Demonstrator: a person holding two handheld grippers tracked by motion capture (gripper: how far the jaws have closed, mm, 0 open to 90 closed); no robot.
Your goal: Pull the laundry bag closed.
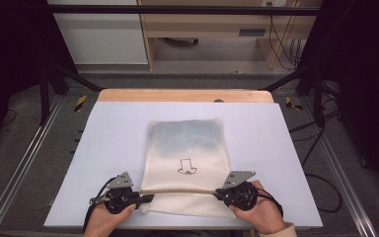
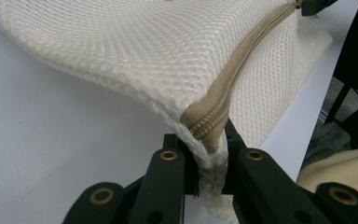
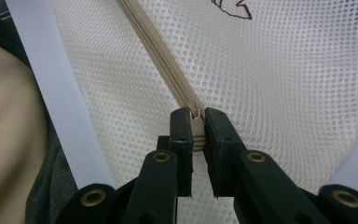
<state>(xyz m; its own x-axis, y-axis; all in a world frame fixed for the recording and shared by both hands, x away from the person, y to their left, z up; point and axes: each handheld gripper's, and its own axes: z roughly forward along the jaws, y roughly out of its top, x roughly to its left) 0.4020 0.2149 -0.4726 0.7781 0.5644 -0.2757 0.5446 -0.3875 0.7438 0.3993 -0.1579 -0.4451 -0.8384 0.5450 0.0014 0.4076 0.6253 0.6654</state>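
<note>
Below, each label names one part of the scene in front of you.

Mesh bag (image 1: 185,148): a cream net bag lying flat on the table, its long side running from 12 o'clock to 6 o'clock in the high view; a small dark outline drawing sits just below its middle.

Zipper (image 1: 180,190): a tan strip crossing the bag near its 6 o'clock end, stretched from 9 o'clock to 3 o'clock between your two grippers.

Left gripper (image 1: 145,198): at the 9 o'clock end of the zipper, by the bag's near left corner. In the left gripper view its jaws are closed on the bag's corner (image 2: 209,154), with the zipper's end (image 2: 209,123) pinched between them and the net lifted off the table there.

Right gripper (image 1: 218,193): at the 3 o'clock end of the zipper. In the right gripper view its jaws are clamped tight on the zipper (image 3: 168,70) where it meets them; whether they pinch the slider or the tape alone is too small to tell.

Hands: your left hand (image 1: 109,218) and right hand (image 1: 261,211) come in from 6 o'clock, one behind each gripper.

Table (image 1: 113,143): a pale sheet covers it; a wooden edge (image 1: 185,95) shows at 12 o'clock beyond the bag.

Bag contents: a greyish-blue patch (image 1: 187,134) shows through the net toward the 12 o'clock end; what it is cannot be told.
</note>
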